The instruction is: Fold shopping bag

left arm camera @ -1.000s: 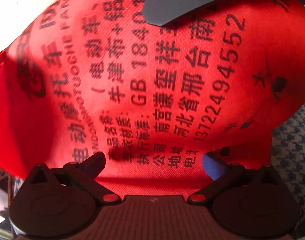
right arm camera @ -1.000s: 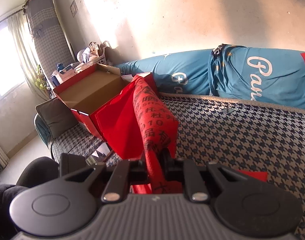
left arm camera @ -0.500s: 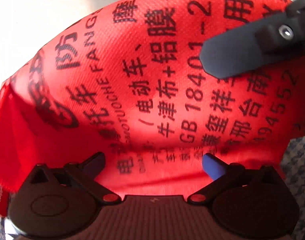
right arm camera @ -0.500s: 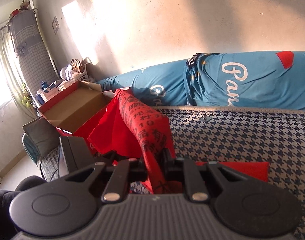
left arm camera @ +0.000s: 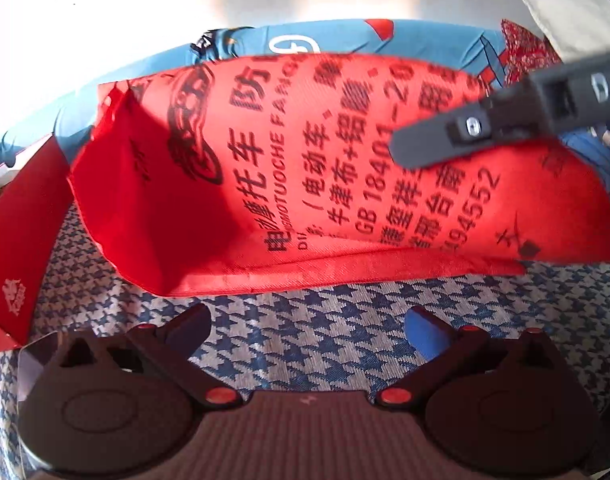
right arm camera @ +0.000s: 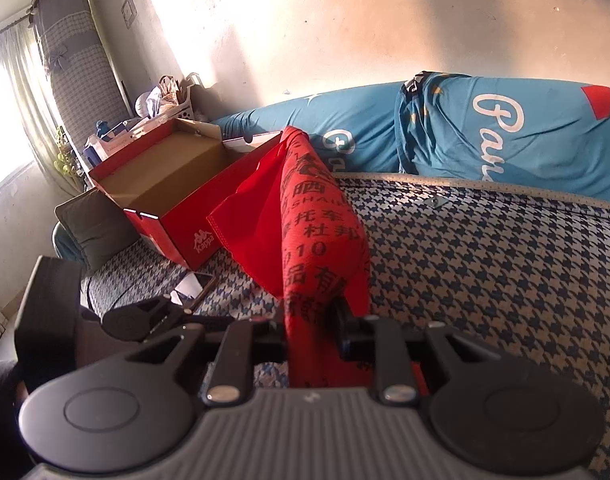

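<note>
Two pairs of jaws were mine, and only one was working. My right jaws (right arm camera: 313,320) were clamped on the red woven-fabric shopping bag printed with black characters (right arm camera: 321,240), pinching a gathered edge so the cloth rose off the bed as a narrow ridge running toward twelve o'clock. I judged that grip was there to hold one side up, so the panel could be carried over and laid flat as a fold.

My left jaws (left arm camera: 305,320) stood spread wide with nothing between them, hovering over the blue-and-white houndstooth bedcover (left arm camera: 305,360). In the left wrist view the bag (left arm camera: 305,200) hung just beyond their tips at twelve o'clock, apart from them, its printed face toward me and its lower hem near the cover. One dark finger of my right jaws (left arm camera: 445,144) crossed the fabric from two o'clock, showing where it was held. I judged the left was kept spread in readiness to take the free hem or the far corner at ten o'clock, which sagged in shadow and looked likely to slump if I let it.

At ten o'clock of the bag in the right wrist view sat an open red cardboard shoe box (right arm camera: 177,208), near the cloth; a teal quilt with white lettering (right arm camera: 505,136) lay along the wall beyond.
</note>
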The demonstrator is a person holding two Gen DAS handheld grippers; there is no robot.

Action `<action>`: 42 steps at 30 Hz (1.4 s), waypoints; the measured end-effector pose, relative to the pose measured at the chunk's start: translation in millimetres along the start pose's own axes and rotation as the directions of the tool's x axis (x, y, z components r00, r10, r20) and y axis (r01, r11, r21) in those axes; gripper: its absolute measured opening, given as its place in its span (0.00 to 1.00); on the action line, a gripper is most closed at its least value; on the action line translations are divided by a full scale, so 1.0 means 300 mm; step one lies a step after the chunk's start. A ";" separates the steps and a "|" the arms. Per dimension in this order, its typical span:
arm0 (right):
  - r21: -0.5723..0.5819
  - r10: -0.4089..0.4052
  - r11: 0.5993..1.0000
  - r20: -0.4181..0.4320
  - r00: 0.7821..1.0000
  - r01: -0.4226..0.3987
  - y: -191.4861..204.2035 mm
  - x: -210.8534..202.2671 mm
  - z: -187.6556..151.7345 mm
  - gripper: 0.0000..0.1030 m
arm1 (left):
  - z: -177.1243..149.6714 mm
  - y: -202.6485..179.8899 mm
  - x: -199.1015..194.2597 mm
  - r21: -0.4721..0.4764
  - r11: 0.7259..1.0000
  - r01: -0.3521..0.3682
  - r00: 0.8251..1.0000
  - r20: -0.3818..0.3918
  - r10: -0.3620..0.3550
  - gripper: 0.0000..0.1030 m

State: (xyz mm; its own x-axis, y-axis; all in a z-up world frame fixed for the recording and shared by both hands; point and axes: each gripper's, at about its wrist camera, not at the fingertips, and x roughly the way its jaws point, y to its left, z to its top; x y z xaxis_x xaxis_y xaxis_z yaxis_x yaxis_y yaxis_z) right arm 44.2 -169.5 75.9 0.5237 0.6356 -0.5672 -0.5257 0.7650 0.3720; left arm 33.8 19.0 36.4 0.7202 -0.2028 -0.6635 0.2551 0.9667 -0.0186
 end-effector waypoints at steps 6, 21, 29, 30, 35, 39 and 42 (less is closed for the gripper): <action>-0.016 0.005 1.000 -0.035 0.999 -0.005 0.033 0.001 -0.031 0.21 | -0.040 0.007 -0.110 -0.014 1.000 0.004 1.000 -0.003 -0.004 1.00; -0.136 0.002 0.990 -0.191 0.982 -0.029 0.126 0.064 -0.129 0.27 | -0.038 0.078 -0.300 -0.112 0.992 0.059 0.993 0.104 -0.047 1.00; -0.144 0.042 0.987 -0.232 0.972 -0.077 0.161 0.076 -0.177 0.30 | 0.024 0.063 -0.312 -0.113 0.989 0.094 0.986 0.149 -0.076 1.00; -0.140 0.047 0.987 -0.235 0.971 -0.082 0.163 0.075 -0.181 0.30 | 0.033 0.061 -0.308 -0.112 0.989 0.093 0.985 0.152 -0.075 1.00; -0.108 0.075 0.989 -0.245 0.967 -0.104 0.165 0.074 -0.205 0.30 | 0.074 0.054 -0.298 -0.114 0.987 0.113 0.979 0.184 -0.091 1.00; -0.090 0.087 0.990 -0.250 0.964 -0.112 0.169 0.074 -0.227 0.30 | 0.105 0.031 -0.259 -0.106 0.990 0.089 0.982 0.178 -0.069 1.00; -0.076 0.092 0.990 -0.267 0.959 -0.116 0.169 0.076 -0.248 0.30 | 0.129 0.004 -0.217 -0.086 0.993 0.083 0.983 0.172 -0.068 1.00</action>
State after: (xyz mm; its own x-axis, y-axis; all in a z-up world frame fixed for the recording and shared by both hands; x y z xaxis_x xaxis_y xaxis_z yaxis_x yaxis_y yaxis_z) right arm -20.3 -123.8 27.1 0.2751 0.6523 -0.7063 -0.6324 0.6761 0.3782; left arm 12.2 27.3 108.4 0.8016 -0.2915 -0.5220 0.2579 0.9563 -0.1380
